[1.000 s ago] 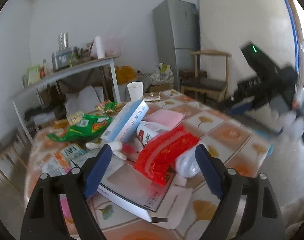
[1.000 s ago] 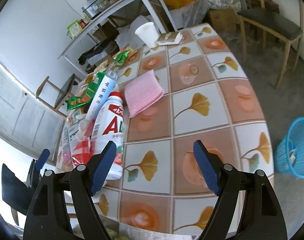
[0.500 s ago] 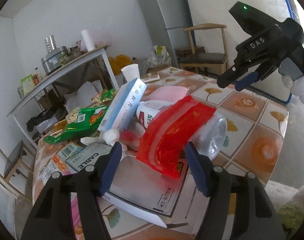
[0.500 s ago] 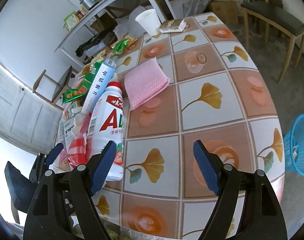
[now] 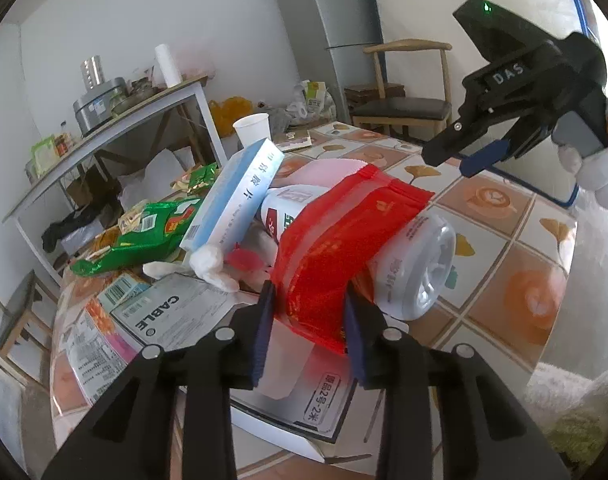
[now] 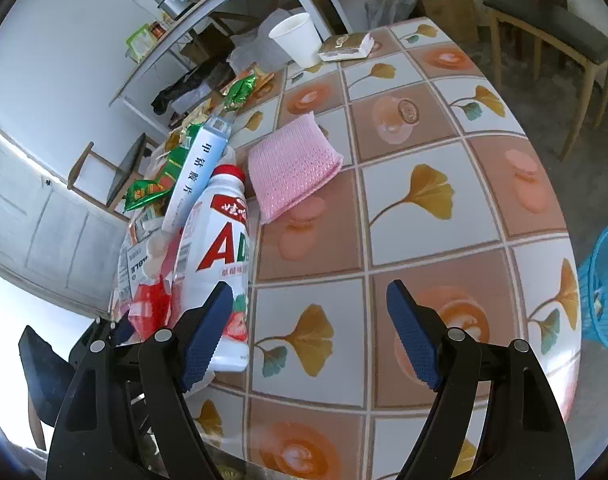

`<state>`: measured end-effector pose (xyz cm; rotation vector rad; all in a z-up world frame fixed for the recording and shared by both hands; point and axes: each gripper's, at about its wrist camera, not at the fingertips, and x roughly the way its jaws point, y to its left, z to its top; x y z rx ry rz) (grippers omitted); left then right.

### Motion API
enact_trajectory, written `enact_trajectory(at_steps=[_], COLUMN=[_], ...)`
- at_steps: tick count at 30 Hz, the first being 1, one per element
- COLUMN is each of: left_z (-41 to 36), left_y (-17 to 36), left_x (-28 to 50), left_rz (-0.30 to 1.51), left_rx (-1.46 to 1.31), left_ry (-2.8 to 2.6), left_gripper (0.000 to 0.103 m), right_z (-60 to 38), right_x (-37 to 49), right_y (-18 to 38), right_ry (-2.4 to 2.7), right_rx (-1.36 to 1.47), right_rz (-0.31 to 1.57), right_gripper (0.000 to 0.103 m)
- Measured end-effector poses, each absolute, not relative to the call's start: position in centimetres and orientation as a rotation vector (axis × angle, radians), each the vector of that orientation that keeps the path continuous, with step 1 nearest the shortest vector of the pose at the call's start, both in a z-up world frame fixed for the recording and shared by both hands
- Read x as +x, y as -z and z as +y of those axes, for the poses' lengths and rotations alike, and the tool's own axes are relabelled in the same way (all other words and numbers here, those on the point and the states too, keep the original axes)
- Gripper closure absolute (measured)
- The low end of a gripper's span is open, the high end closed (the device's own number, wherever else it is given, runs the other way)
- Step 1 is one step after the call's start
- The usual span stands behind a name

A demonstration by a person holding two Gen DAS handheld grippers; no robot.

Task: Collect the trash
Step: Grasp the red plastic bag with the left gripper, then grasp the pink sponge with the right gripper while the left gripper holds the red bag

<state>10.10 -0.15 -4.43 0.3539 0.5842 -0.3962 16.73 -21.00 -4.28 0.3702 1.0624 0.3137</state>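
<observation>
My left gripper [image 5: 308,320] is closing around the near end of a red plastic wrapper [image 5: 336,252], which lies draped over a white milk bottle [image 5: 408,264]; the pads look to be touching it. The wrapper [image 6: 149,304] and bottle [image 6: 215,264] also show in the right wrist view. My right gripper [image 6: 310,334] is open and empty above the tiled table [image 6: 424,208], just right of the bottle. It appears in the left wrist view [image 5: 472,156]. A blue trash basket [image 6: 602,292] stands on the floor at the right.
A blue-white box [image 5: 235,196], green snack bag [image 5: 143,236], pink cloth [image 6: 291,166], white paper cup [image 6: 297,40], small flat packet [image 6: 346,46] and a cable box [image 5: 175,312] lie on the table. A wooden chair [image 5: 408,108], fridge [image 5: 328,24] and shelf table [image 5: 115,124] stand behind.
My left gripper has moved forward onto the red wrapper and its jaws have narrowed around it. My right gripper has shifted slightly closer to the table and stays open.
</observation>
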Motion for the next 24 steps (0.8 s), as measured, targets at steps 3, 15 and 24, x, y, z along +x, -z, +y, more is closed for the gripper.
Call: enact_trajectory(at_steps=[3,15,24], left_z=[0.3,3.6,5.6], left_y=[4.2,3.1,3.0], left_x=[10.0,10.1,10.4], left_rz=[0.591,0.617,0.648], left_rx=[0.306,0.03,-0.101], left_ry=[0.396,0.417,0.429], left_gripper=[0.074,0.077,0.077], right_z=[-20.8,-19.4,-18.4], right_x=[17.5,20.5,26.0], right_y=[4.2,2.6,4.1], right_ry=[-0.322,-0.351,-0.281], right_rx=[0.379,0.381,0.243], right_rz=[1.056,0.992,1.014], right_gripper=[0.027,0.027,0.027])
